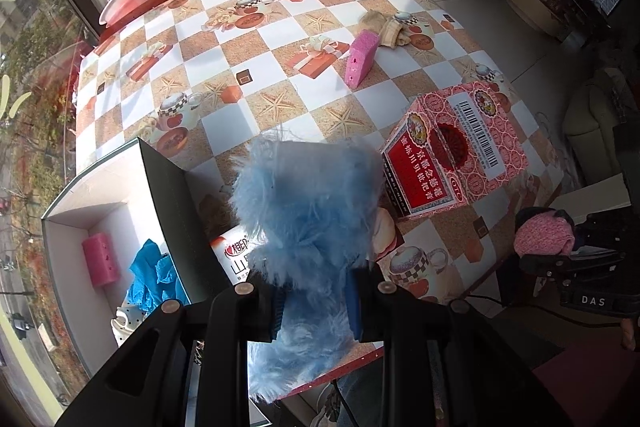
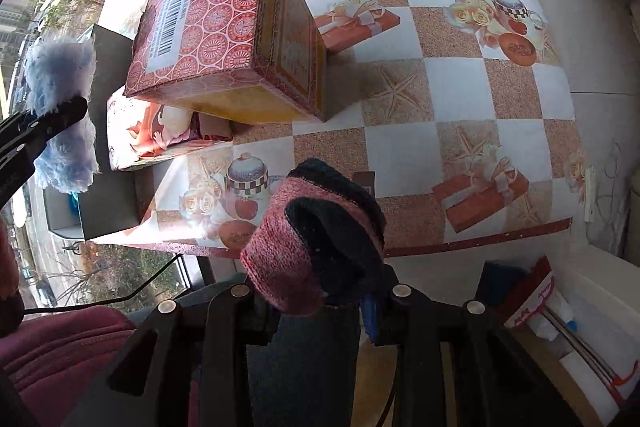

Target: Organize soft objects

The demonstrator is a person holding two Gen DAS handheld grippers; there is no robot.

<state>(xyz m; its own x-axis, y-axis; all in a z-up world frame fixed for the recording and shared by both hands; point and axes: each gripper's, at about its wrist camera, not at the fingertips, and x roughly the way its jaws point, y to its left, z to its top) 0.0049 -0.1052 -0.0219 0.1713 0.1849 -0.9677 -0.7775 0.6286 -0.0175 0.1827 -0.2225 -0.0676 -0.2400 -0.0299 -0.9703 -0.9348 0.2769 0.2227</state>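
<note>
Fluffy pale-blue plush fabric [image 1: 308, 211] fills the near view, pinched between the left tongs [image 1: 316, 303], which are closed on its lower part; its long axis runs up and away from the tongs, with a tail hanging below them over the desk [image 1: 280, 83] edge. Just left of these tongs and slightly ahead sits an open white cardboard box with dark flaps [image 1: 80, 203], already holding a pink foam roller [image 1: 101, 259] and a crumpled blue cloth [image 1: 154, 279]. That box lies nearer the left hand, so the plush probably goes in there next. The right tongs [image 2: 320, 303], further right off the desk edge, grip a rolled pink and black knitted sock [image 2: 316, 239]. Beyond both, well ahead, stand a red patterned carton [image 1: 456, 147], a pink sponge block [image 1: 362, 57], and what may be beige socks [image 1: 386, 27].
</note>
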